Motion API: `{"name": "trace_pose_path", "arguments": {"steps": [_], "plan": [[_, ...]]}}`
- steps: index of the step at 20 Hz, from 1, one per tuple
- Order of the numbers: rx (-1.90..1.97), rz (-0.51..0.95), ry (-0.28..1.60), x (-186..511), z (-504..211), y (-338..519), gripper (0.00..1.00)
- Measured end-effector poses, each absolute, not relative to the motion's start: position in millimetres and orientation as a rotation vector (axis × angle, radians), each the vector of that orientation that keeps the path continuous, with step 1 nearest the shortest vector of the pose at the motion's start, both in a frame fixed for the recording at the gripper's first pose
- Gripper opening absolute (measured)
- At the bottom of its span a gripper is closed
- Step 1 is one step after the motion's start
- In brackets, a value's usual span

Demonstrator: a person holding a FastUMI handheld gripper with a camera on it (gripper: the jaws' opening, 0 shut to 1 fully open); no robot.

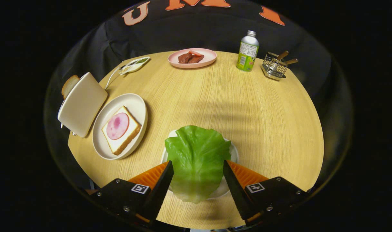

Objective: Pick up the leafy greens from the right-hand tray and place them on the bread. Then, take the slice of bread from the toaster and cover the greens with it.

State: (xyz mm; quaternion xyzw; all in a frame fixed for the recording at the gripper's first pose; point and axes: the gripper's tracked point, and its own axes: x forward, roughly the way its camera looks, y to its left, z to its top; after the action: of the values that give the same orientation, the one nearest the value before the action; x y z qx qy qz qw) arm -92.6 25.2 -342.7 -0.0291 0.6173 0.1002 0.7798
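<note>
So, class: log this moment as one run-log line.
gripper: open, astride lettuce leaf | leaf: on small plate | bread with ham: uncovered

We see a round table [247,106] of pale wood with fine straight grain, lit warmly from above. Soft banded shadows cross its middle. Behind it hangs the booth's black cloth wall [199,32], creased and dim.

Gripper view looks forward and down, close over table [215,106].
</note>
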Motion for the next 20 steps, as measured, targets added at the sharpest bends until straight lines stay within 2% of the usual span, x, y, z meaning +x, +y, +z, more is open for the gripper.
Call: {"name": "trace_pose_path", "arguments": {"steps": [5, 9, 12, 13, 14, 15, 16, 18, 20], "plan": [[-0.107, 0.188, 1.353, -88.7, -355.0, 21.7, 0.88], [-0.119, 0.199, 1.369, -90.7, -361.7, 27.6, 0.73], [-0.103, 0.201, 1.363, -89.8, -366.1, 31.6, 0.52], [-0.107, 0.207, 1.360, -90.0, -367.5, 32.1, 0.48], [-0.107, 0.204, 1.344, -87.7, -366.9, 31.5, 0.37], [-0.103, 0.204, 1.341, -87.2, -367.7, 32.0, 0.30], [-0.092, 0.194, 1.335, -86.0, -366.9, 31.8, 0.16], [-0.059, 0.179, 1.329, -84.4, -365.1, 29.9, 0.06], [-0.012, 0.187, 1.294, -79.3, -355.0, 31.8, 0.04]]}}
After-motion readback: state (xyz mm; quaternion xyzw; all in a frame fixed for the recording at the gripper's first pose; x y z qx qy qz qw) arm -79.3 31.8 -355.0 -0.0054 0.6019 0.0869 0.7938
